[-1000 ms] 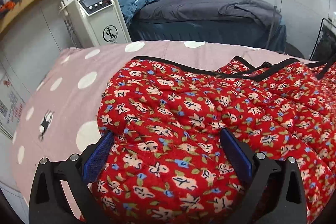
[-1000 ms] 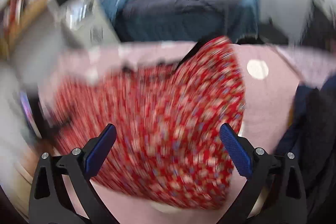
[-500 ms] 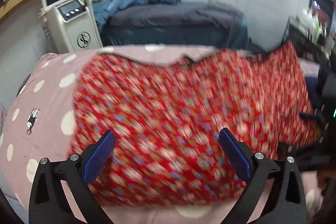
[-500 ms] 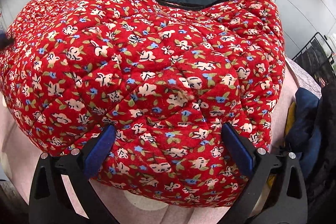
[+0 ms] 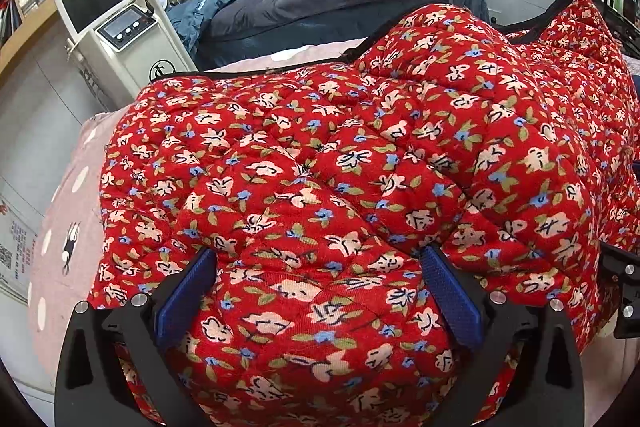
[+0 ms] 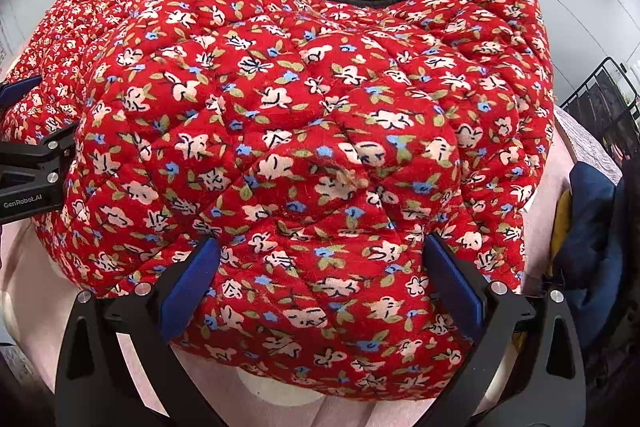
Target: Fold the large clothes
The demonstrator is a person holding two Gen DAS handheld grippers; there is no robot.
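Jacket (image 5: pixel 360 155) lies bunched on the pink bed (image 5: pixel 64 227); in the left view, the left gripper (image 5: pixel 320 287) has its fingers spread wide around a padded fold, probably for bulk. Right view: right gripper (image 6: pixel 320 275) likewise, fingers wide astride the near hem, clamping unclear.

Bright, even indoor light; sharp frames, strong fisheye bending at edges.

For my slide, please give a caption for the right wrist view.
Right gripper with its jaws wide apart around the red floral quilted garment.
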